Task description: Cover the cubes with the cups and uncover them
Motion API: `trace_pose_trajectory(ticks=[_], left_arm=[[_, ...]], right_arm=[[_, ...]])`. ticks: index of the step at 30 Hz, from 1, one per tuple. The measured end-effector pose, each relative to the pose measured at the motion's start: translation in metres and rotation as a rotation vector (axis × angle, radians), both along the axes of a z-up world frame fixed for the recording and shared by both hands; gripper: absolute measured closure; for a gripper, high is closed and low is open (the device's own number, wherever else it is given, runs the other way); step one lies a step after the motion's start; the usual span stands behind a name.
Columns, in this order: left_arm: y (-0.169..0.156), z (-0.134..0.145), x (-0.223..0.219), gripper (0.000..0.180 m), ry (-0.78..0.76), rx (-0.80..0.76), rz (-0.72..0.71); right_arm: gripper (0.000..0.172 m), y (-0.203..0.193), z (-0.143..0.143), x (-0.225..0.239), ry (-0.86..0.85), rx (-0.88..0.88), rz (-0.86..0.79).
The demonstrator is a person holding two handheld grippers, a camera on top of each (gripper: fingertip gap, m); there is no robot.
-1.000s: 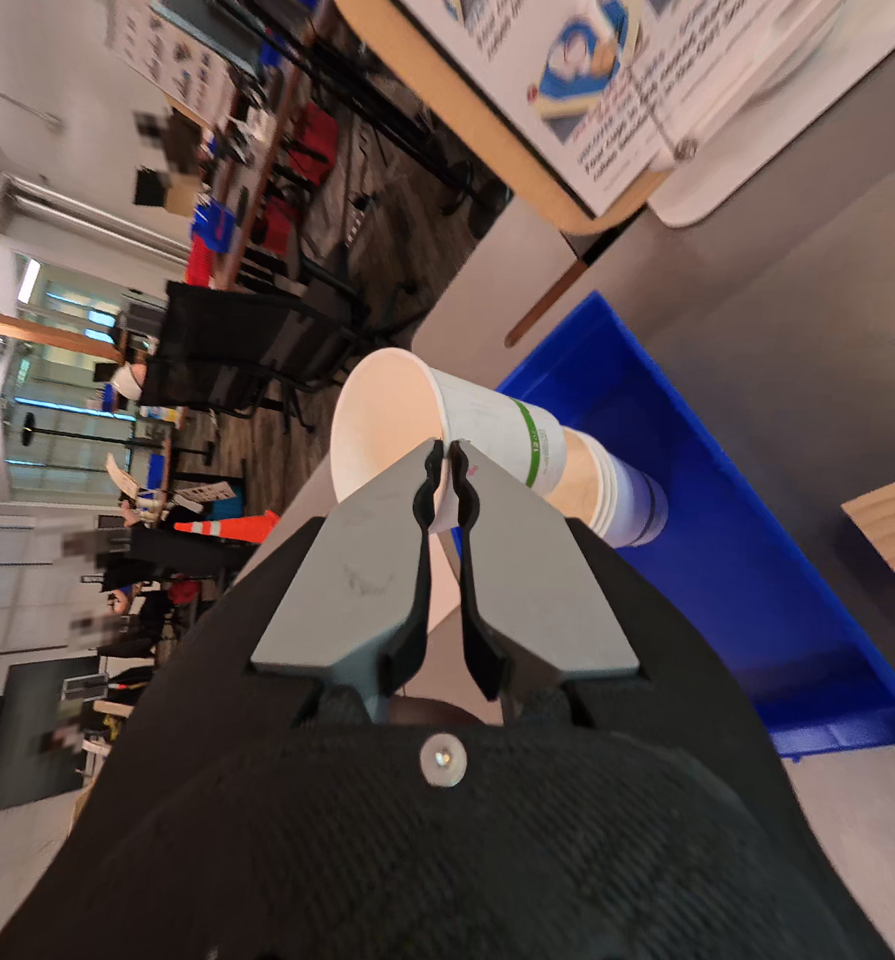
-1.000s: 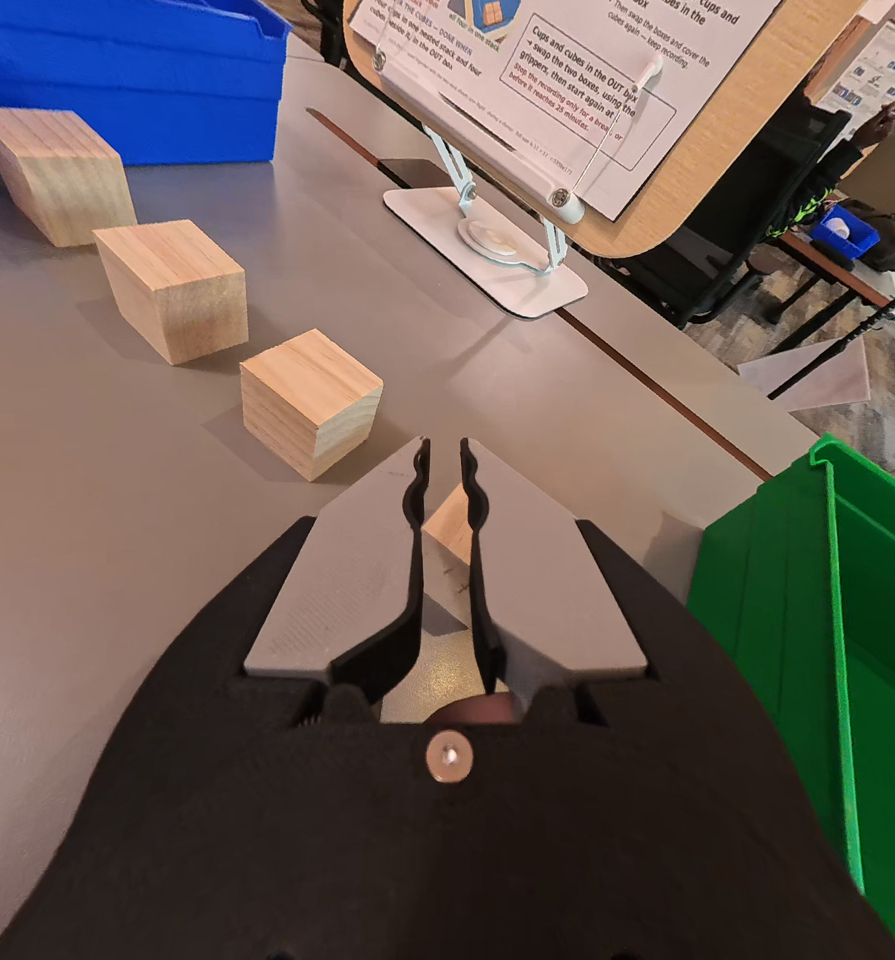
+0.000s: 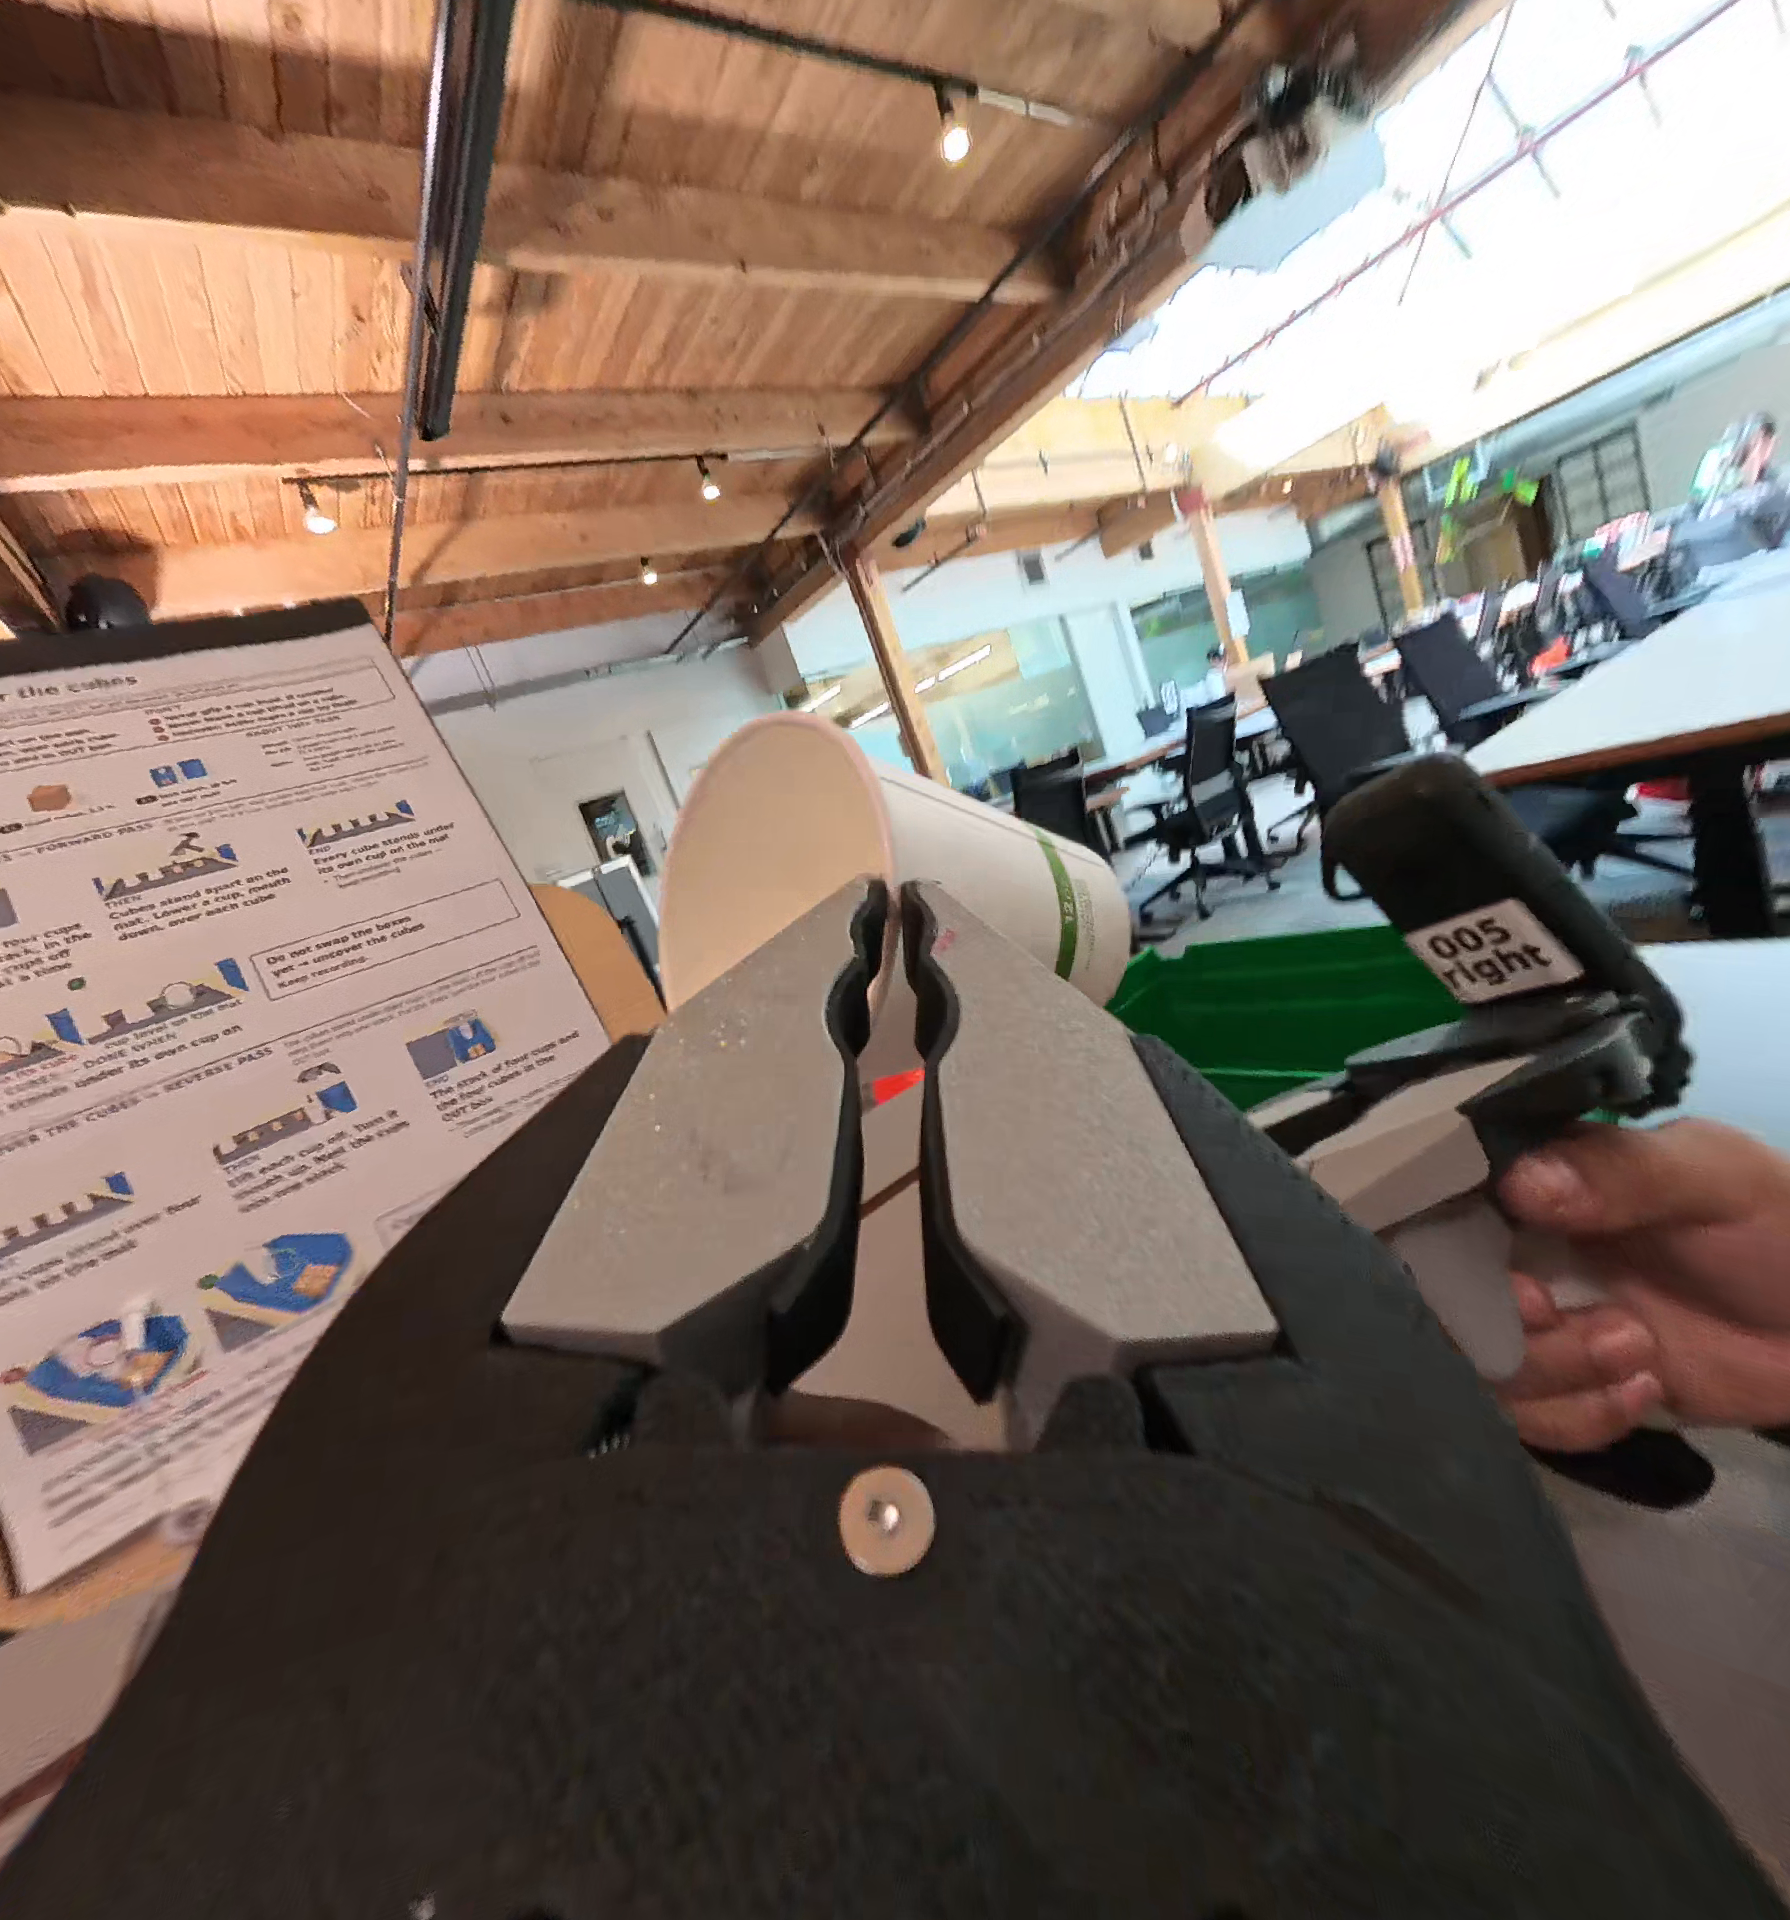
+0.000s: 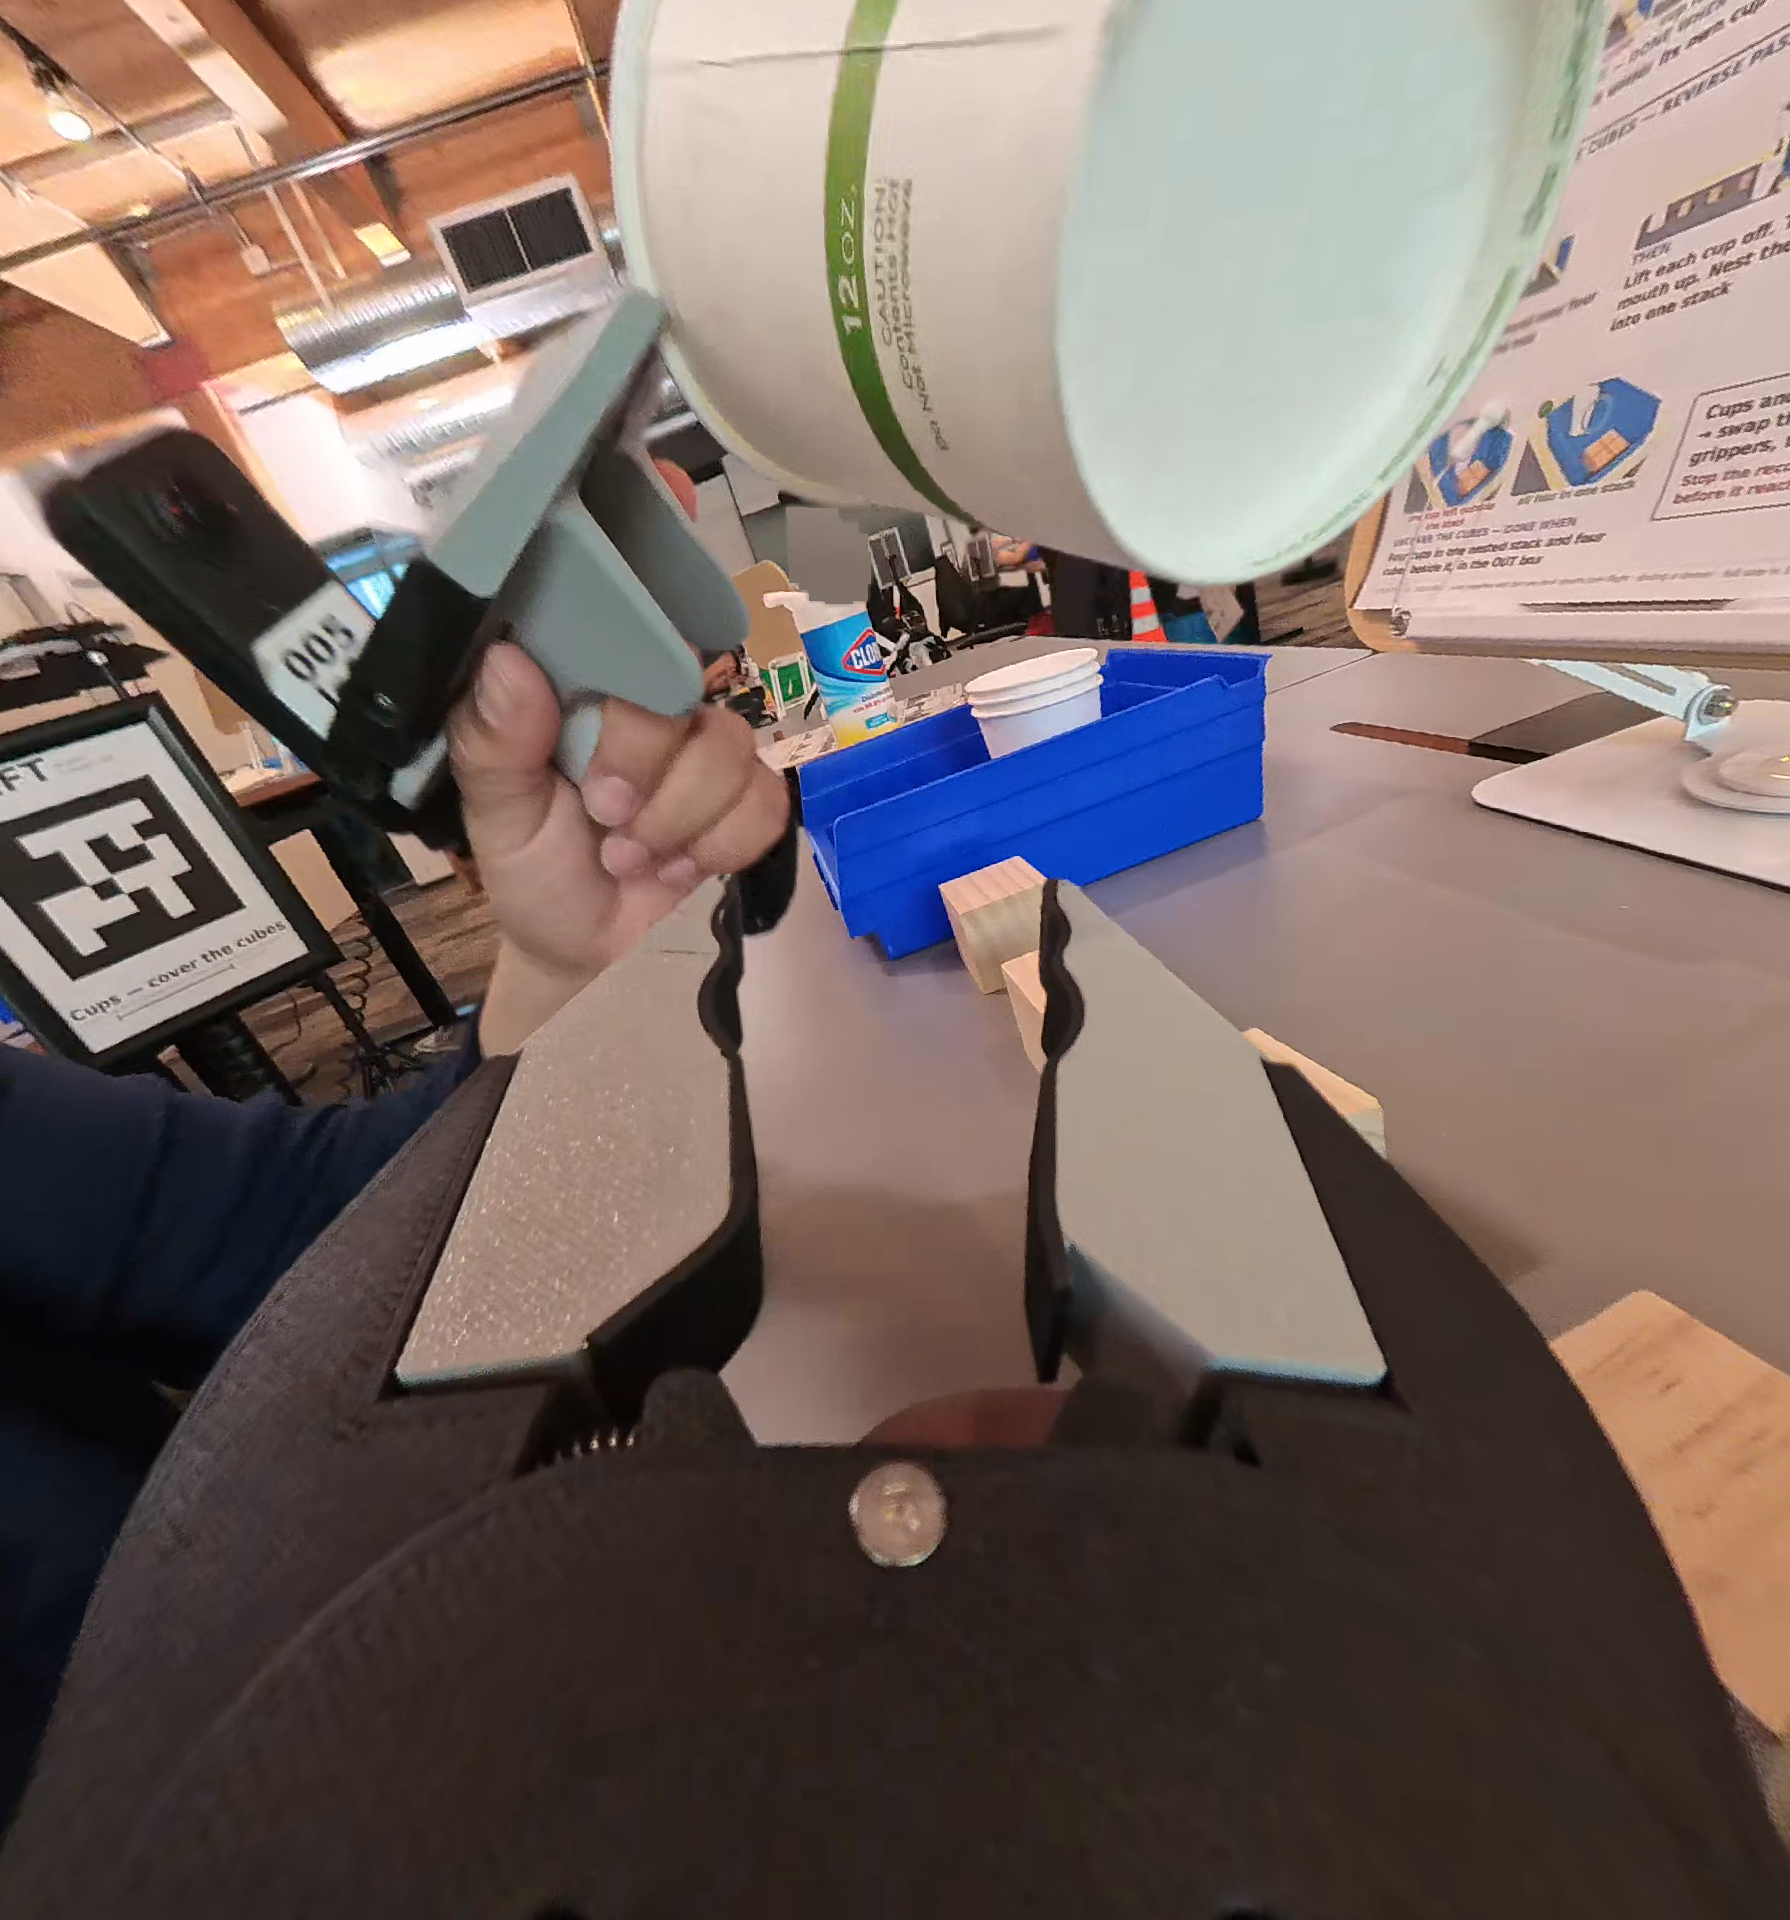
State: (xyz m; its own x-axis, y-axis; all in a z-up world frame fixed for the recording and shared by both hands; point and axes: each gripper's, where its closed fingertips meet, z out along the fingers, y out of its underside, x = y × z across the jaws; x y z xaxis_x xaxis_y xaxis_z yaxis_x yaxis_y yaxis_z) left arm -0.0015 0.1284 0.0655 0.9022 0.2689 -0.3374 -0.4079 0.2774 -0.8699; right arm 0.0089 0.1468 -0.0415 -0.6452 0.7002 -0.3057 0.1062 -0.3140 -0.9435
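**Cup held aloft, cubes waiting on the table**

Pinching the rim of a white paper cup (image 3: 984, 894) between its pads, the left gripper (image 3: 893, 896) holds it on its side in the air, tilted up toward the wooden ceiling, beside the instruction sheet (image 3: 195, 1039).

In the right wrist view, the right gripper (image 4: 886, 920) stands wide apart and bare above the grey table (image 4: 1493, 987). Wooden cubes (image 4: 990, 906) sit just past its right finger, near the blue bin (image 4: 1057, 821) holding stacked cups (image 4: 1036, 701).

Above you runs a timber-beam ceiling (image 3: 662, 260) with spotlights (image 3: 954, 140); black office chairs (image 3: 1208, 810) line long desks (image 3: 1649, 717).
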Motion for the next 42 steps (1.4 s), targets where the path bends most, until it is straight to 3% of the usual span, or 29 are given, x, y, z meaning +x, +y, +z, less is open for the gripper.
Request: trace_pose_trajectory(ticks=[3, 28, 38, 42], left_arm=[[0.005, -0.014, 0.003, 0.179, -0.102, 0.036, -0.078], [0.052, -0.090, 0.042, 0.179, -0.094, -0.230, -0.211], [0.064, -0.122, 0.069, 0.178, -0.002, -0.374, -0.272], [0.067, -0.129, 0.067, 0.178, -0.035, -0.412, -0.279]], right_arm=[[0.109, 0.002, 0.004, -0.002, 0.015, -0.044, -0.006], [0.091, 0.056, 0.039, 0.006, 0.120, -0.427, -0.037], [0.086, 0.067, 0.040, 0.006, 0.118, -0.435, -0.074], [0.085, 0.067, 0.037, 0.004, 0.121, -0.366, -0.133]])
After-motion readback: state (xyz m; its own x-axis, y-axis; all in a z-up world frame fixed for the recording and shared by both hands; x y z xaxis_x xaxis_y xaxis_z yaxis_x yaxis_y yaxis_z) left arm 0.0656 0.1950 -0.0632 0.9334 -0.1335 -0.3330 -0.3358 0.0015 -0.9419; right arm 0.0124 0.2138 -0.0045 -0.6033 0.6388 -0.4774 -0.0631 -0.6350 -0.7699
